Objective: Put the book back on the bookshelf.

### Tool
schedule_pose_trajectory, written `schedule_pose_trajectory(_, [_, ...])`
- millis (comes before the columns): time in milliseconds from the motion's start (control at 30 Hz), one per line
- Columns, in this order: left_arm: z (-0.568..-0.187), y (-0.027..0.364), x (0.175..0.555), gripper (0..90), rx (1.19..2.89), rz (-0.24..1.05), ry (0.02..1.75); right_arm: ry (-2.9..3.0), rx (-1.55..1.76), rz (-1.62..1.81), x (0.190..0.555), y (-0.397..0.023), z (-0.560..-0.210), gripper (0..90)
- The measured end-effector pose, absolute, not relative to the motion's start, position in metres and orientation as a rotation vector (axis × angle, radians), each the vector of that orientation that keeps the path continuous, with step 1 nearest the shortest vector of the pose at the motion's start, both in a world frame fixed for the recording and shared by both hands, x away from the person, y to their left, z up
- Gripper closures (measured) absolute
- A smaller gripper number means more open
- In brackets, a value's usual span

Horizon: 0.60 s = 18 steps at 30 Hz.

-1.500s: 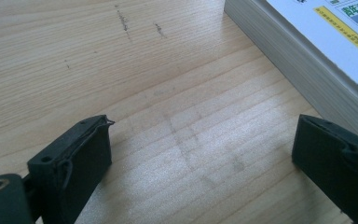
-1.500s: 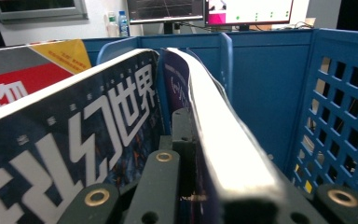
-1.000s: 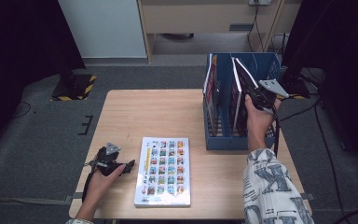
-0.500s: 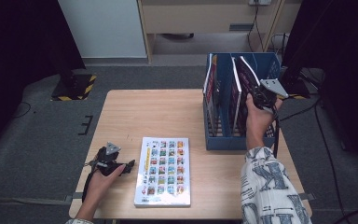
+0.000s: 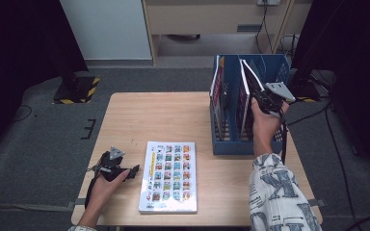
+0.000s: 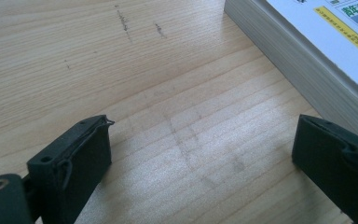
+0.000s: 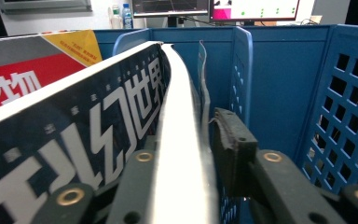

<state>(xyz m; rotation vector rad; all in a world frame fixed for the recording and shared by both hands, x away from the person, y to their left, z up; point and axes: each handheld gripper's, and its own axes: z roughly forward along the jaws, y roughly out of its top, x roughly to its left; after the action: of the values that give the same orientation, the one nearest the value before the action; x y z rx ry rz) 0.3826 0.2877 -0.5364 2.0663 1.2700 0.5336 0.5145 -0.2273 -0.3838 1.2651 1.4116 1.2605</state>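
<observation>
On the wooden counter (image 5: 173, 120) a blue file rack (image 5: 274, 67) stands at the right side, with magazines upright in its compartments. The right tongs (image 5: 257, 96) are at the top edge of a dark magazine (image 7: 74, 135) that leans inside the rack. Its white page edge lies between the two jaws; these have just been opening, and the right pad (image 7: 228, 140) stands a little apart from the paper, so the grip is released. The left tongs (image 5: 134, 169) rest low on the counter with jaws spread wide and nothing between them, just beside a thick book (image 5: 169, 175) lying flat with a cover of small pictures.
</observation>
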Motion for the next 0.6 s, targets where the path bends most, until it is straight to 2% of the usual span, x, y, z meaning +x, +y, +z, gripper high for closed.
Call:
schedule_pose_trajectory(233, [-0.536, 0.288, 0.383, 3.4, 2.067, 0.534, 1.271, 1.426, 1.261, 1.247, 0.505, -0.227, -0.383, 63.3])
schedule_pose_trajectory(600, [-0.536, 0.288, 0.383, 3.4, 2.067, 0.535, 1.271, 1.454, 1.265, 1.251, 0.486, -0.232, -0.389, 64.0])
